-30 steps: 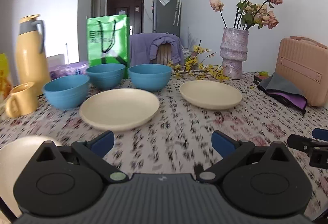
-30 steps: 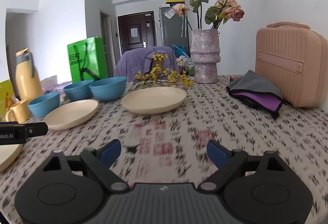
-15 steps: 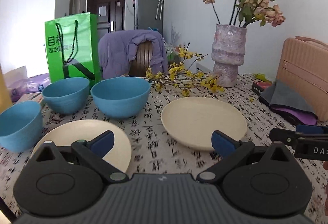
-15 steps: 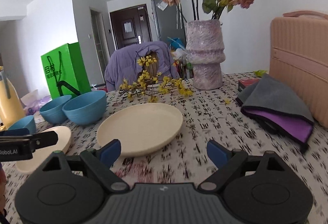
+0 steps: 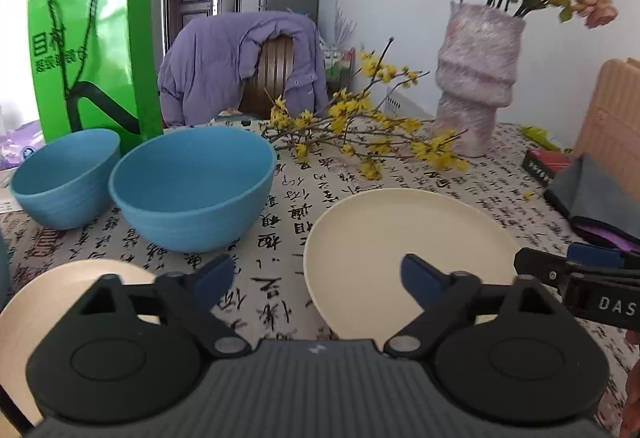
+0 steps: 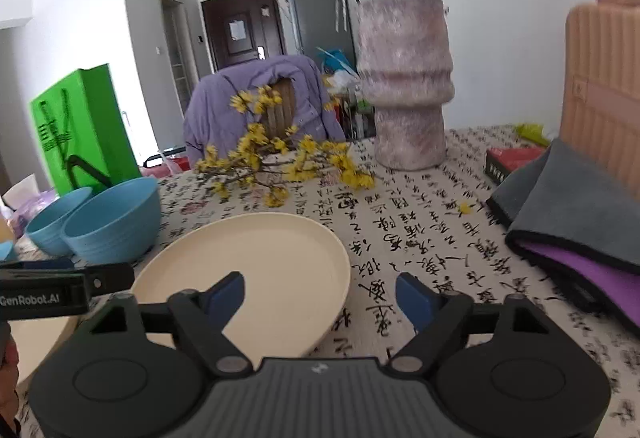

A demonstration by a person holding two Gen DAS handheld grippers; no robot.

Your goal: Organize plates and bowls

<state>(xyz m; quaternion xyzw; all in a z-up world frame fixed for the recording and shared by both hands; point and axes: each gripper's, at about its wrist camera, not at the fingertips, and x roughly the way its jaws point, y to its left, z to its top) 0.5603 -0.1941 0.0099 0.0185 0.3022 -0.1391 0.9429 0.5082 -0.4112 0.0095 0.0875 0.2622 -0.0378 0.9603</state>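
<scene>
Both tools, left (image 5: 318,274) and right (image 6: 320,292), spread apart, empty, flanking cream plate (image 5: 412,246) flat on desk (image 5: 320,173). Slide one finger under rim; pinch gently, avoiding blue bowl (image 5: 192,185).

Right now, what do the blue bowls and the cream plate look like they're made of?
The blue bowls look like matte moulded plastic or a fibre composite: even colour, no glaze shine, faint ridges around the lower wall. The cream plate shows the same dull, uniform finish with a thin raised rim, so probably the same material rather than ceramic. The look alone cannot confirm it.
</scene>
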